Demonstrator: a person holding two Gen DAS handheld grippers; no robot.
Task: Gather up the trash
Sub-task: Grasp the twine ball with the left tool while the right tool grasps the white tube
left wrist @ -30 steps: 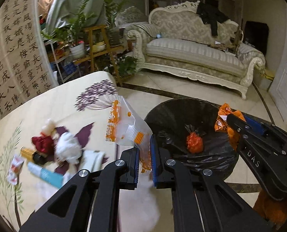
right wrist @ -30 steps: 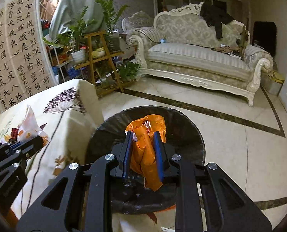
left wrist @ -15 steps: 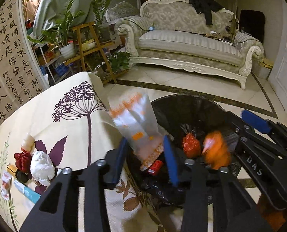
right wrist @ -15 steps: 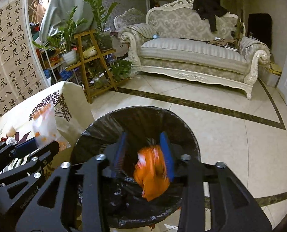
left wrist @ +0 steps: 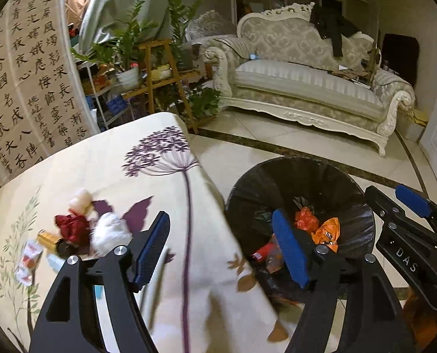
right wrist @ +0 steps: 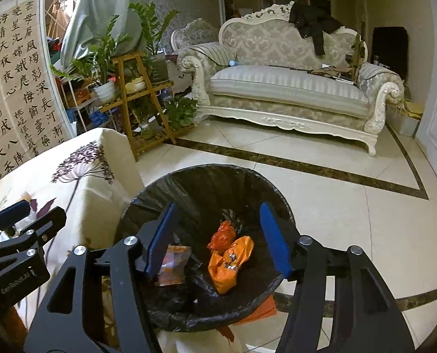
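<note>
Left claw: released. Its jaws have just been opening, and nothing lies between the blue pads. It hangs over the edge of the surface, which is covered by a cream cloth printed with purple flowers, with its right finger over the bin.

Right claw: released. Its jaws have also just been opening, and nothing is gripped. It is poised directly above the mouth of the bin, with the trash visible below and between the fingers.

Bin: a round container lined with a black bag, standing on the tiled floor just beside the surface.

Trash inside the bin:
- orange wrapper, crumpled, lying near the middle of the liner;
- small knotted orange-red bag, touching the wrapper on its far side;
- clear packet with orange print, lying to the left, partly hidden by the right claw's left finger.

Trash on the surface, grouped near its left side in the left wrist view:
- white crumpled tissue;
- dark red wad, touching the tissue;
- small pale lump, behind the red wad;
- gold-and-black tube;
- small printed sachet, nearest the left edge.

Background: an ornate sofa and a wooden plant stand.
</note>
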